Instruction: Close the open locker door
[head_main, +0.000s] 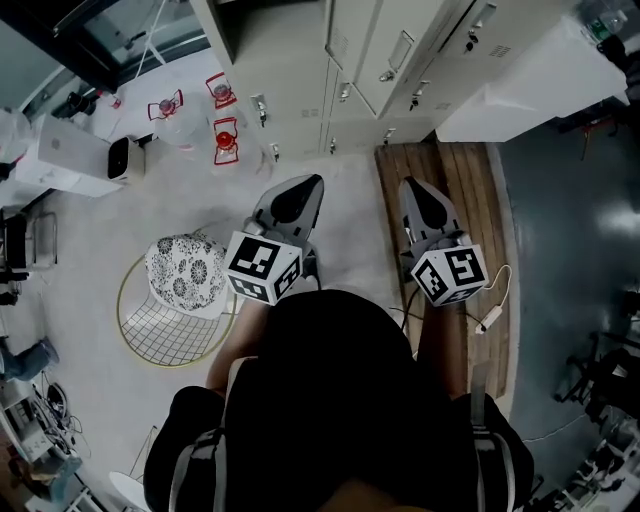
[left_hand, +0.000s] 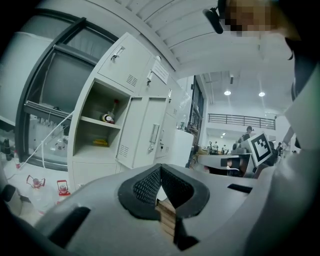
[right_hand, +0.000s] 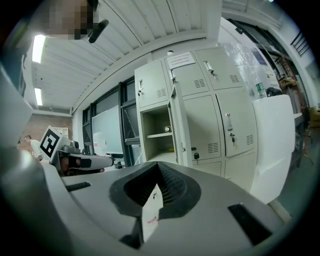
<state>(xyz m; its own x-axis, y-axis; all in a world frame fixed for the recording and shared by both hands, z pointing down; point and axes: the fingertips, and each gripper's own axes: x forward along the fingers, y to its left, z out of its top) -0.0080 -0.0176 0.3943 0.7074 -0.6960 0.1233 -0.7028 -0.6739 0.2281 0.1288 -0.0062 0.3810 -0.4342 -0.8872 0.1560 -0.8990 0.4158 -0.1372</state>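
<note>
A bank of pale grey lockers stands ahead of me. One middle compartment is open, with a bottle on its shelf. Its door is swung out toward me; in the right gripper view the door shows nearly edge-on beside the open compartment. My left gripper and right gripper are held side by side, pointing at the lockers and short of them. The left gripper is shut and holds nothing. The right gripper is also shut and holds nothing.
On the floor at the left are red-framed lanterns, a white appliance and a wire chair with a patterned cushion. A wooden floor strip runs under my right side. A white cabinet stands right of the lockers.
</note>
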